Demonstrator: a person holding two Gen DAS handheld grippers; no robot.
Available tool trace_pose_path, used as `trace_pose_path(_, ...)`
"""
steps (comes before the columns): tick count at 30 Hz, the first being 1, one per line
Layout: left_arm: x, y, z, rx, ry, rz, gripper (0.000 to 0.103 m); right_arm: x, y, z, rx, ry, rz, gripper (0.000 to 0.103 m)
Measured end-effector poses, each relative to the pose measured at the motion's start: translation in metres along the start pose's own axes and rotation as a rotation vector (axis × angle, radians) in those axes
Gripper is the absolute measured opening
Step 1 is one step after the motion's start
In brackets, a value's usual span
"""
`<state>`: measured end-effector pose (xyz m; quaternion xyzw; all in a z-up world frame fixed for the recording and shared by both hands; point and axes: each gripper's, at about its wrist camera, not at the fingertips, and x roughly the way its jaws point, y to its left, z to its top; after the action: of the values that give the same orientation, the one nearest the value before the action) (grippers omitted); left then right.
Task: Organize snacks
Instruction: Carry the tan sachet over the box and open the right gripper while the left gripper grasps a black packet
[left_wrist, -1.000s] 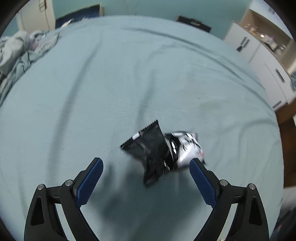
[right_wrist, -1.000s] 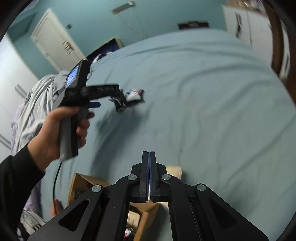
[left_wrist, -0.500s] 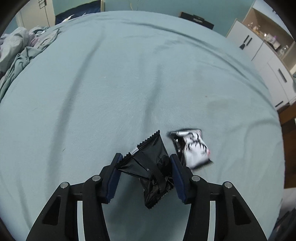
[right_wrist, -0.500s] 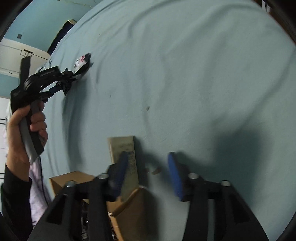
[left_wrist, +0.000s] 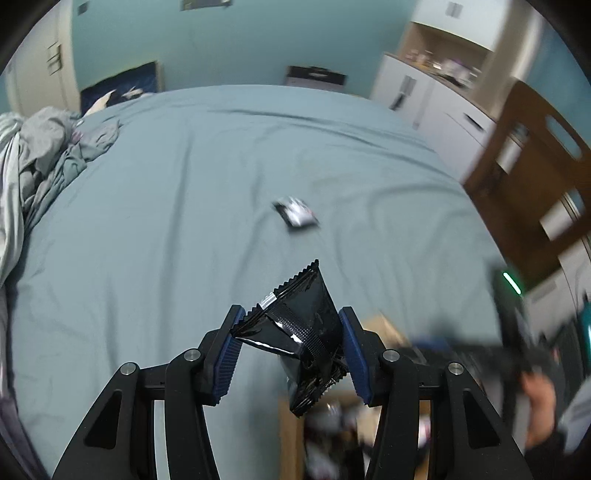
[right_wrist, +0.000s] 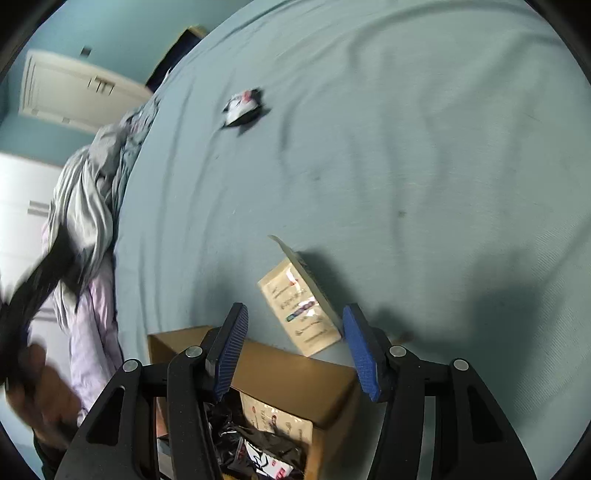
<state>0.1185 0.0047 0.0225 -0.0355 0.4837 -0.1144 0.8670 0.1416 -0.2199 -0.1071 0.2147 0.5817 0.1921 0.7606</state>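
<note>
Left gripper (left_wrist: 290, 345) is clamped on a black snack packet (left_wrist: 301, 332), held clear above the bed (left_wrist: 184, 206) near its front edge, over the open cardboard box (left_wrist: 291, 435). Risk, as I judge it: the pads pinch only the crinkled foil sides, so the packet may slip or swing and fall outside the box rim.

Right gripper (right_wrist: 293, 349), jaws half apart and holding nothing, hangs above the box (right_wrist: 288, 380); it has just been opening. A tan packet (right_wrist: 299, 310) leans on the sheet at the box's far edge, between those jaws in view. A black-and-white packet (right_wrist: 243, 107) lies well apart, mid-bed. Both grippers crowd the box mouth and could collide.
</note>
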Motion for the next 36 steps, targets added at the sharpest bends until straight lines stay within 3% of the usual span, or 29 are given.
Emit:
trace_pose_path(3,-0.011,-0.017,-0.035,0.061,0.022,-0.049,0.051,0.022,0.009,0.012,-0.04,-0.002,-0.124,0.052)
trace_pose_path(5,-0.011,-0.029,-0.054,0.099,0.042,-0.076,0.051,0.029,0.009,0.015,-0.085,-0.02,-0.174,0.032)
trace_pose_path(6,-0.011,-0.033,-0.061,0.111,0.045,-0.09,0.042,0.032,0.008,0.015,-0.099,-0.03,-0.185,0.009)
trace_pose_path(8,-0.001,-0.044,-0.075,0.147,0.061,-0.107,0.045,0.031,0.003,0.011,-0.087,-0.054,-0.184,0.003)
trace_pose_path(12,0.008,-0.045,-0.089,0.168,0.023,-0.114,0.081,0.006,0.003,-0.008,-0.047,-0.186,-0.165,0.002)
trace_pose_path(17,-0.003,-0.025,-0.09,0.114,-0.033,-0.067,0.086,-0.064,-0.001,-0.045,-0.008,-0.432,-0.072,0.002)
trace_pose_path(21,-0.019,0.003,-0.09,0.013,-0.104,0.015,0.09,-0.092,0.003,-0.084,-0.011,-0.533,0.037,0.002)
trace_pose_path(25,-0.028,0.025,-0.093,-0.051,-0.131,0.078,0.09,-0.097,0.01,-0.114,-0.043,-0.543,0.121,0.002)
trace_pose_path(31,-0.028,0.028,-0.097,-0.054,-0.151,0.087,0.09,-0.096,0.009,-0.138,-0.127,-0.491,0.186,0.002)
trace_pose_path(36,-0.033,0.027,-0.099,-0.03,-0.18,0.124,0.09,-0.082,0.022,-0.139,-0.197,-0.409,0.125,0.003)
